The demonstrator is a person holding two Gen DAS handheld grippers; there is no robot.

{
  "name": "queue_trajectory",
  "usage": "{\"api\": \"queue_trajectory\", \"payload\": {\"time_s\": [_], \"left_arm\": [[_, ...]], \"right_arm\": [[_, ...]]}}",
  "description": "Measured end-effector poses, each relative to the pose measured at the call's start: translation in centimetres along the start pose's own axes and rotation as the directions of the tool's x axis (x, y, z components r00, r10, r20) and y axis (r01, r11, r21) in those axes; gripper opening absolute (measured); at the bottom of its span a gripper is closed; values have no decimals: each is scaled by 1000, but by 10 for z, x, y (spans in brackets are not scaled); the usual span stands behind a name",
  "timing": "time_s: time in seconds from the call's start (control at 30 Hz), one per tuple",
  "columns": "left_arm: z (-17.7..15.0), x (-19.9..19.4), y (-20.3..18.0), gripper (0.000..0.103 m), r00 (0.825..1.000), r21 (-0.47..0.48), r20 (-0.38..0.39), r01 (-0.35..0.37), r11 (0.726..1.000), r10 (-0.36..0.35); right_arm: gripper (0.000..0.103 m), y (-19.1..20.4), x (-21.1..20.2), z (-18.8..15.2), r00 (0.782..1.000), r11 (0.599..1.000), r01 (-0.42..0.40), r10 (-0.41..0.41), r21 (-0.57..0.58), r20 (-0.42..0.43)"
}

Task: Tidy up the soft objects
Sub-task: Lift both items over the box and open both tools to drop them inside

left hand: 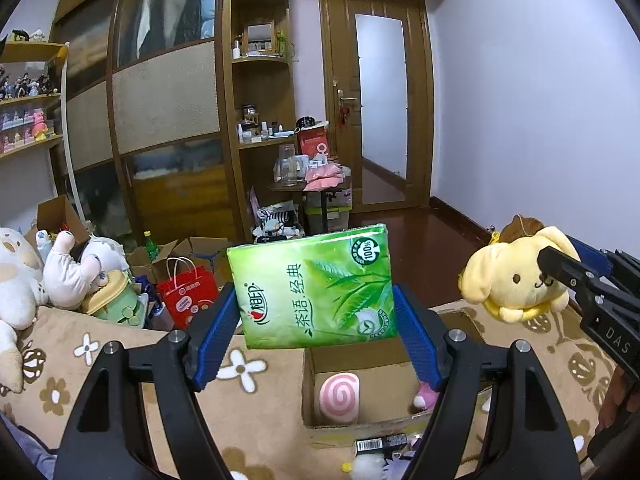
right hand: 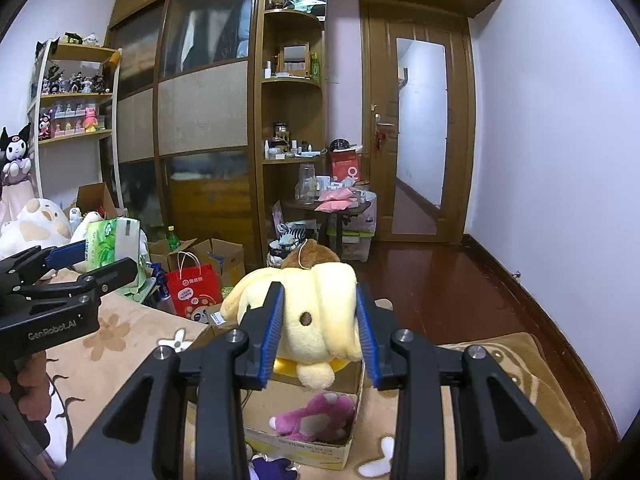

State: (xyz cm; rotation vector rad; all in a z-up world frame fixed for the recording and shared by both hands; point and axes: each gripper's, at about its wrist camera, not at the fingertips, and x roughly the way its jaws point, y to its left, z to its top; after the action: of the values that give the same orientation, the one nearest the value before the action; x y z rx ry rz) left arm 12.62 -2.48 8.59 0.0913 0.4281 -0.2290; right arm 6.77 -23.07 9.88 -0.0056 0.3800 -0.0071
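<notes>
Left tool (left hand: 316, 320): clamped on the green tissue pack (left hand: 314, 288), blue pads pressed against its two short edges; the pack hangs in the air, face toward the camera.
Right tool (right hand: 318, 332): clenched on the yellow dog plush (right hand: 316, 320), pads squeezing its head from both sides, a foot dangling below.
Tissue pack, place: lifted clear of the bed, above the 12 o'clock edge of the cardboard box (left hand: 312, 428) in the left wrist view.
Dog plush, place: held above the same cardboard box in the right wrist view; seen from the left tool it hangs at about 3 o'clock of the tissue pack, well apart from it.
Already in the box: a pink swirl cushion (left hand: 340, 398) and a pink-purple plush (right hand: 316, 416) lie on its floor.
Step in hand (judgement): both items appear to be carried over the box, not yet let go.
Done so far (judgement): two soft things stowed, two more in the air.
Left to do (judgement): lower and release both loads into the box; free floor shows between the cushion and the pink-purple plush.
Further out: white plush toys (left hand: 76, 276) sit at the bed's far end, about 9 o'clock of the box; whether they belong to the task I cannot tell.
Surface: flowered bedspread (left hand: 248, 364) under the box.
</notes>
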Motion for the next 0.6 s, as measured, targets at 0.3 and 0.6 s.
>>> {"api": "queue_trajectory", "payload": {"time_s": [0.3,0.6], "left_arm": [[-31,44,-12,75,997,50,-77,11,999,-7],[-60,81,-27,75,986,86,-163,35,996,-21]], "right_arm": [[38,-2,27,-21,1000,1000,-4,4,4,-24],[39,-7,67,-53,993,999,-31,34,27,-116]]}}
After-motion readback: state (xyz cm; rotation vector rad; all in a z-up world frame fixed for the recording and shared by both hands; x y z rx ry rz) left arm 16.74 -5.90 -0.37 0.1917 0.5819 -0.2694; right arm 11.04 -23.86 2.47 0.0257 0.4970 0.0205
